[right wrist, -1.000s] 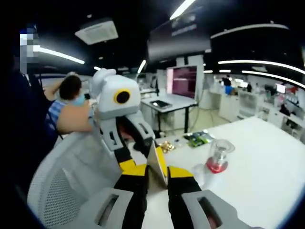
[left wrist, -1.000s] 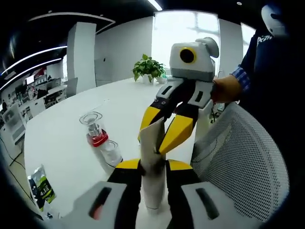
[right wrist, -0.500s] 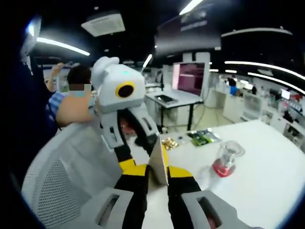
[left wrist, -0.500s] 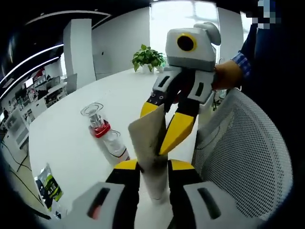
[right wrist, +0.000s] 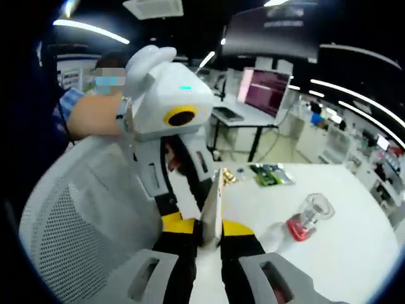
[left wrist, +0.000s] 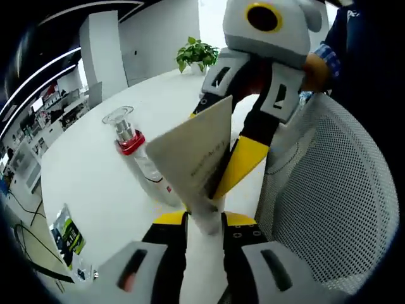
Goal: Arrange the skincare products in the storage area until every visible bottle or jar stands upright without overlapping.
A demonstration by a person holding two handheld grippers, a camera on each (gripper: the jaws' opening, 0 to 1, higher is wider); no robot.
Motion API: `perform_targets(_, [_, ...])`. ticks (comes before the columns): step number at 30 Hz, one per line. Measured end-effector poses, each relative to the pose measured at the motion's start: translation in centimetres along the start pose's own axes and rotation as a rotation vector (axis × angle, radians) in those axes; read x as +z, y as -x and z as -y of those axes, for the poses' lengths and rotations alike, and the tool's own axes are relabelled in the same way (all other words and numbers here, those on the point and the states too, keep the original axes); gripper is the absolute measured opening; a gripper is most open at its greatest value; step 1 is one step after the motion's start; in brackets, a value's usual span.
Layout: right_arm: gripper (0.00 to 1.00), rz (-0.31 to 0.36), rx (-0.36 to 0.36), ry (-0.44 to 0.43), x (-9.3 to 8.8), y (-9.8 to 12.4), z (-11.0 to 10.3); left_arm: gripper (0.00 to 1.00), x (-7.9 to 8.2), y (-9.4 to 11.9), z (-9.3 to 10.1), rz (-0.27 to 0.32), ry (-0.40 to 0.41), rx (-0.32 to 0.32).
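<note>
An open office with ceiling light strips is seen behind a white table (left wrist: 95, 183). A white squeeze tube (left wrist: 196, 168) is pinched at its lower body by the left claw (left wrist: 204, 223) and at its flat crimped end by the right claw (right wrist: 209, 233), above the table edge beside a mesh chair (left wrist: 323, 190). A clear bottle with a red collar (left wrist: 136, 158) lies tipped on the table, near the tube. A green packet (left wrist: 68, 234) lies at the table's near edge.

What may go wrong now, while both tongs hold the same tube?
Both tongs, left and right, pinch one white tube in the air; pulling unevenly may twist it or make it slip. The clear bottle with the red collar lies close by on the white table and may be knocked.
</note>
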State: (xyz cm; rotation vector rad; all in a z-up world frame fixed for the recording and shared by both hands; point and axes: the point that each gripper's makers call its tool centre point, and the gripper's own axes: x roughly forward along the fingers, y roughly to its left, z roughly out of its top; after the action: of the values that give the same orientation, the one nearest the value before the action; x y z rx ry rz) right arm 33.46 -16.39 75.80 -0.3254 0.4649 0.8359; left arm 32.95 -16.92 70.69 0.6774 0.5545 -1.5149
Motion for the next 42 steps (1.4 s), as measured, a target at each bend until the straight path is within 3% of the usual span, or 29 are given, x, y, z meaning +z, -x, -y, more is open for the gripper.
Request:
perform_targets(4, [0.07,0.056,0.007,-0.068,0.0,0.0,0.0,0.15,0.0,-0.1,-0.1,-0.005,-0.007,0.008])
perform_targets(8, [0.08,0.084,0.005,-0.079,-0.3,-0.1,0.0,0.15,-0.1,-0.2,0.0,-0.014,0.006,0.01])
perform_targets(19, [0.13,0.009,-0.01,-0.079,-3.4,-2.3,-0.5,0.17,-0.3,-0.6,0.2,-0.03,-0.01,0.018])
perform_targets(23, [0.12,0.022,-0.006,-0.116,-3.3,-2.3,-0.5,0.13,-1.3,-1.1,0.2,-0.087,-0.047,0.019])
perform_targets(26, [0.11,0.009,-0.011,-0.073,-3.2,-2.4,-0.7,0.14,-1.3,-0.9,-0.1,-0.089,-0.03,0.016])
perform_targets(42, [0.11,0.016,-0.015,-0.065,-3.4,-2.4,-0.5,0.2,-1.9,-0.7,-1.2,-0.103,-0.002,0.06])
